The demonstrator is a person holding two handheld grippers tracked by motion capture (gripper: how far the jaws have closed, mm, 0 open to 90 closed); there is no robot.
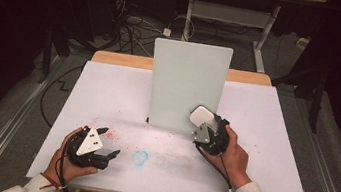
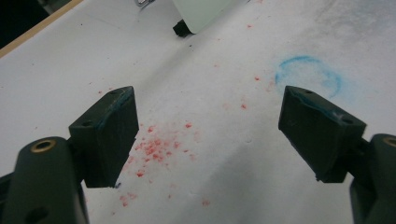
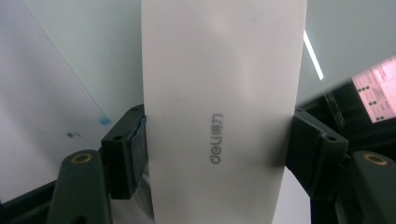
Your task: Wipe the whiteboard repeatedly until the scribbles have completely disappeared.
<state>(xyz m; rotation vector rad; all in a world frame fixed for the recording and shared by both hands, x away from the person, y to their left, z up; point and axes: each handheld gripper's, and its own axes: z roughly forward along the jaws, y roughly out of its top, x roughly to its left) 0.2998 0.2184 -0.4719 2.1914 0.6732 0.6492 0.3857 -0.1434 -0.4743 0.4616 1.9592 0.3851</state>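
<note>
right hand-held gripper (image 1: 203,122): jaws pinch a white eraser block (image 3: 219,93) across its width, one pad (image 3: 135,144) on each long side; "deli" printed on the face toward the camera
eraser position: held up off the table (image 1: 108,92), its top just against the lower right part of the upright whiteboard (image 1: 187,86); contact itself hard to judge
left hand-held gripper (image 1: 108,155): jaws spread wide, nothing between them, low over the table, well apart from the right one
open room: bare table ahead of the left gripper up to the board's foot (image 2: 181,29); near table edge just behind both hands; wide free strip to the outside of each gripper
marks: red specks (image 2: 154,149) under and between the left jaws; blue ring smear (image 2: 308,77) just ahead of its right jaw
hidden: eraser's lower end cut off in the right gripper view; most of the board is covered behind it there
hard to read: pink label (image 3: 376,93) at that view's edge, blurred
count: 2 grippers, 1 eraser, 1 whiteboard, 1 blue ring
</note>
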